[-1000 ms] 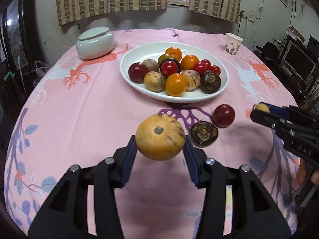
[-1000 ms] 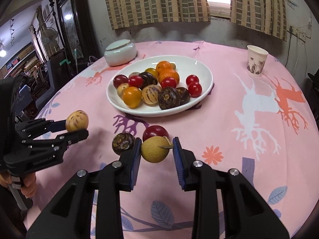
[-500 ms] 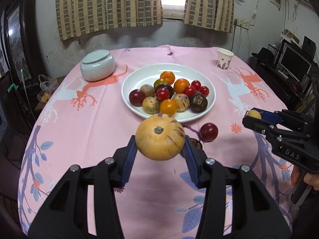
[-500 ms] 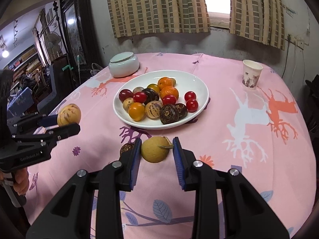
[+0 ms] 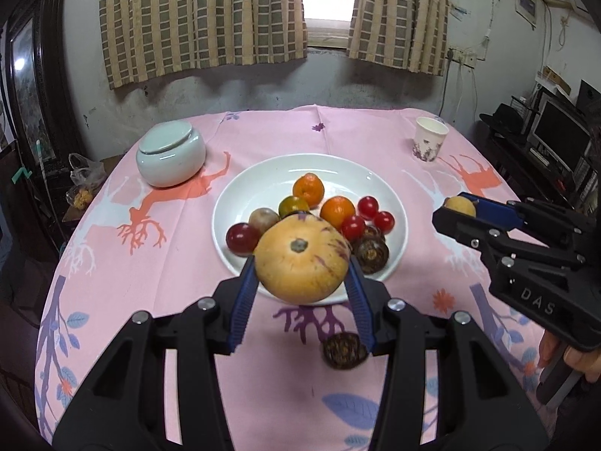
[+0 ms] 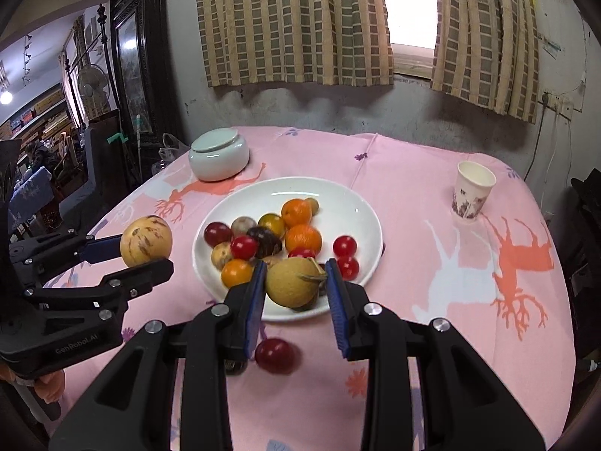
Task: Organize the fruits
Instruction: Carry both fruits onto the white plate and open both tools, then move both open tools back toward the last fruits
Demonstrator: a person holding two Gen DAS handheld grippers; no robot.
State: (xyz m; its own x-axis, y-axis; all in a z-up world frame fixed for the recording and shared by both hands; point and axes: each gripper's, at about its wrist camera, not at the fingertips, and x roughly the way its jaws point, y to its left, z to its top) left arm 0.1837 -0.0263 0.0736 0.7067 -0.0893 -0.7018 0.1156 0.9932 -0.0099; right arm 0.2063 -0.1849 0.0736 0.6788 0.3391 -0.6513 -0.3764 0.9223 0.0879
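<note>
Both grippers higher now; left fingers clamping melon, stem-scar camera-facing; right fingers clamping pear, stem rightward

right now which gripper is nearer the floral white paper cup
Right. The right gripper is on the cup's side of the white plate; the left gripper is across it.

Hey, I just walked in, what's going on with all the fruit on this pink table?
A person is sorting fruit with a handheld tool in each hand. The left tool grips a large yellow purple-streaked fruit; the right tool grips a smaller tan stemmed fruit. Both are held in the air near the white plate, which is already piled with fruit. A red fruit and a dark one lie on the tablecloth.
</note>
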